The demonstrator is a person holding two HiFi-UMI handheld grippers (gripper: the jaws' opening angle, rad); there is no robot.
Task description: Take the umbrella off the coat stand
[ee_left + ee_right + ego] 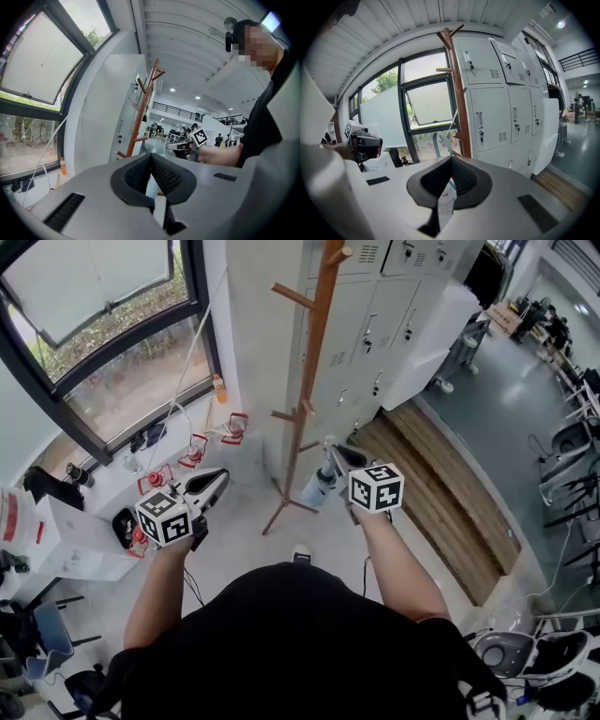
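Fingers of my right gripper (334,456), head view: closed on the folded pale-blue umbrella (317,491), which hangs below them just beside the lower pole of the wooden coat stand (314,362). Whether it touches a peg cannot be told. My left gripper (221,476) sits well left of the stand with its fingers together, near the window (94,343). Grey lockers (403,324) stand to the right, beyond the stand.

Left gripper view: my ribbed pads (164,176) meet at the tip of the left gripper (150,155) with nothing gripped. The coat stand (143,112) rises far beyond them, and the right gripper (180,146) shows to its right.

Right gripper view: the right gripper (451,158) pinches the umbrella (446,199) by its pale fabric. A grey loop (435,143) rises above the tips, just left of the coat stand (459,93). The lockers (497,108) fill the right, the window (431,101) is on the left, and the left gripper (365,143) is at far left.
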